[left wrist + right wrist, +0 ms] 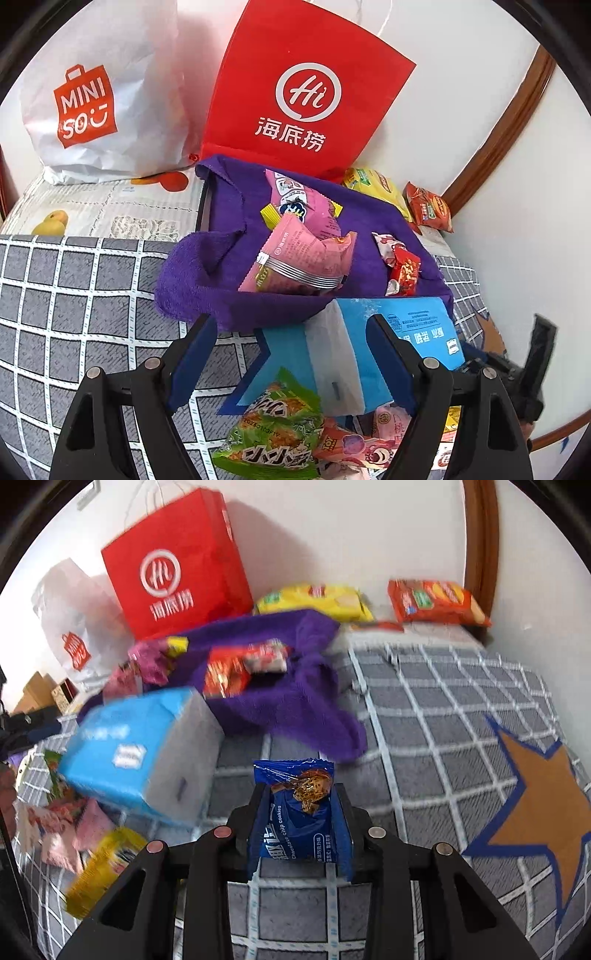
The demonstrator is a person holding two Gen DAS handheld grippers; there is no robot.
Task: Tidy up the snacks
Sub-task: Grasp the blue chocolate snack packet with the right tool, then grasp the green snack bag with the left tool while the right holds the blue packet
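— Blue cookie packet (299, 812) first: it stands upright between the right gripper (301, 794) fingers, pinched at its sides, long axis pointing straight ahead of the gripper over the checked bedspread (424, 720).

— And the other one?

— Left gripper (291, 332) is spread wide, nothing in it. Its blue fingertips (384, 332) straddle the near end of the light-blue box (369, 350) without closing on it, as far as I can see.

— So where does the cookie go?

— My guess is the purple towel (295, 709), where the snacks are being gathered. From the right gripper it lies ahead and a little left, just beyond the box. A red packet (225, 675) and some pink ones (306, 251) already sit on it.

— Which hand is nearer to it?

— Both are close. From the left gripper the towel's edge lies right in front, past the box. But the right one has the packet, so it only needs to carry forward and leftward, clearing the box corner.

— Anything else loose?

— Green packet (273, 421) just below the left gripper, a yellow bag (314, 602) and an orange bag (436, 602) far ahead by the wall.
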